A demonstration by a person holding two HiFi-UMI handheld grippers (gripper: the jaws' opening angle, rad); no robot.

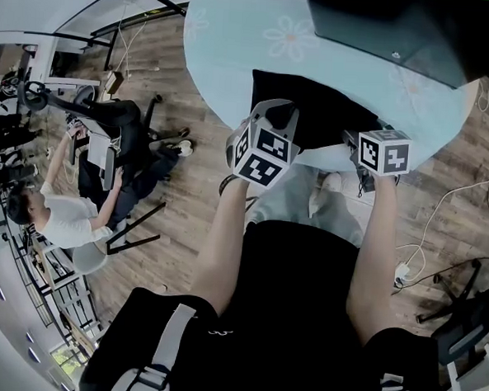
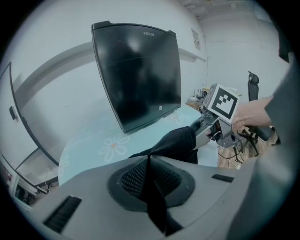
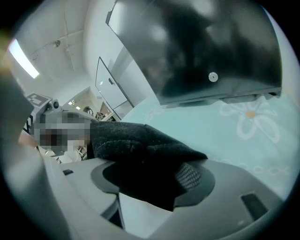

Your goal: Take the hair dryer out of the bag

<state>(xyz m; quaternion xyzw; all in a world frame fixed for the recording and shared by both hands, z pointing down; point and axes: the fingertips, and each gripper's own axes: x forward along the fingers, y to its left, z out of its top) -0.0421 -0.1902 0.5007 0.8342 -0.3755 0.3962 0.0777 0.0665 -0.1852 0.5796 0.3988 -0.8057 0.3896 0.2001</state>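
A: Nearest us, the left claw [image 2: 150, 180] is pinched tight on a thin fold of the black bag [image 2: 176, 140]. The right claw [image 3: 155, 182] stands wide. Bag cloth is draped between its jaws but, as far as we can judge in that dark view, not pressed.

B: We see no hair dryer anywhere. We take it to be inside the bag, which lies on the desk [image 1: 236, 58] right at its near edge.

A: So our worry is a one-sided hold. If we lift by the left fold alone, the bag could tip or slide off that edge towards us, dryer and all.

B: Or the thin cloth slips from the pads. Room is fair: there is bare desk to the left, and the dark screen [image 2: 136, 70] beyond is near the bag but apart from it.
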